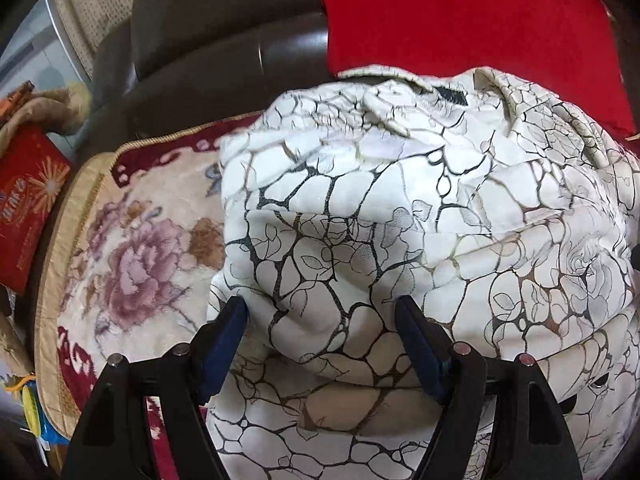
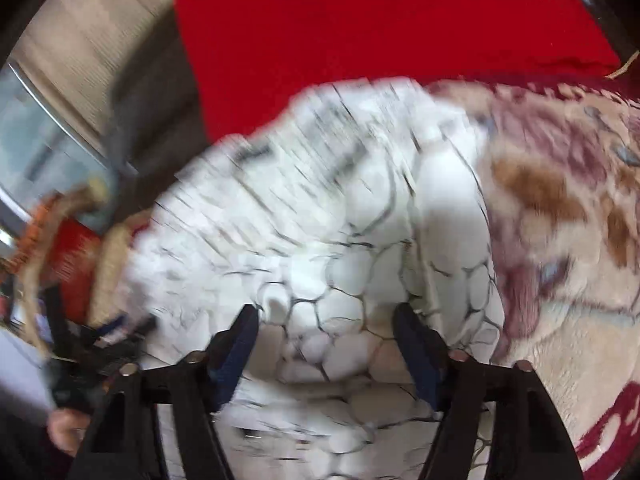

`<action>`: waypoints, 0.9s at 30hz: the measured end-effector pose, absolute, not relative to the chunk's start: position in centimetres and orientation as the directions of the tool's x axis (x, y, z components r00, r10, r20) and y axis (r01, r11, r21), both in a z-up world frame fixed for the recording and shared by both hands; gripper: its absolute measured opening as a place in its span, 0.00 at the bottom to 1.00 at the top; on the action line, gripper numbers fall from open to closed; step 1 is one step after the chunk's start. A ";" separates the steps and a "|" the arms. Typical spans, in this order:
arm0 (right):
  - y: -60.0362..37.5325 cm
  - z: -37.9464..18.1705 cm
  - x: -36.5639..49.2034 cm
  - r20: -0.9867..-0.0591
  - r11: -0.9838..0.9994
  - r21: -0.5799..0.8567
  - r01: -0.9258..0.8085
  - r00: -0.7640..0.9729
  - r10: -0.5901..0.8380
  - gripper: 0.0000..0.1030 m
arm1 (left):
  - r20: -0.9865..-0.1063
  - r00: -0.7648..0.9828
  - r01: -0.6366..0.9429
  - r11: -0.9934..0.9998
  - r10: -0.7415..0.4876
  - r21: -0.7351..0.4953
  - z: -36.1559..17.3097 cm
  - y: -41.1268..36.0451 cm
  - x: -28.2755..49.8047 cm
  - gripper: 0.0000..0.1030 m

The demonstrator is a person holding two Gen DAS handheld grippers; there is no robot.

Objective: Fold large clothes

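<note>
Floral blanket (image 1: pixel 132 248) carries the folded white garment (image 1: pixel 400 220); both grippers' fingers (image 1: pixel 224 344) (image 2: pixel 236 344) spread, released; bulky layers may slump unfolded.

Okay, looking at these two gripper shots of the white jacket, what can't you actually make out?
- Right wrist view: motion blur smears the jacket and blanket.
- Left wrist view: the jacket's lower part runs off the bottom edge.
- Either view: the jacket covers the blanket beneath it.
- Left gripper, right gripper: jaws apart; whether the fingertips touch fabric is unclear.
</note>
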State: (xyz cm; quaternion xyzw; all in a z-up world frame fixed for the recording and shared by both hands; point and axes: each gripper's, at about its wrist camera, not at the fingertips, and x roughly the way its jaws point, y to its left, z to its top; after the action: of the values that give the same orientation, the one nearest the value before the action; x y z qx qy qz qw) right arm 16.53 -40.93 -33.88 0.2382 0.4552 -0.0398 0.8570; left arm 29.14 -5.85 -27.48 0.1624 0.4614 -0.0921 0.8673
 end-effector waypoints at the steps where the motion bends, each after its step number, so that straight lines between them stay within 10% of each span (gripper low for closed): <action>1: -40.7 -33.6 16.4 -0.802 0.892 0.357 0.279 0.580 0.139 0.64 | -0.822 0.569 0.312 0.930 -0.019 0.195 -26.8 -5.8 28.7 0.75; 27: -37.6 -19.8 7.1 -0.619 0.895 0.423 0.139 0.766 0.173 0.65 | -0.494 0.868 0.235 0.924 -0.060 0.302 -10.0 -4.9 15.1 0.75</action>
State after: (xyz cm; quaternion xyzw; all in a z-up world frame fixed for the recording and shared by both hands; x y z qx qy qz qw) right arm 7.14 -37.63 -19.81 0.2287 0.3420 0.0093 0.9114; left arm 15.12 -4.95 -10.02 0.1791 0.2453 -0.0776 0.9496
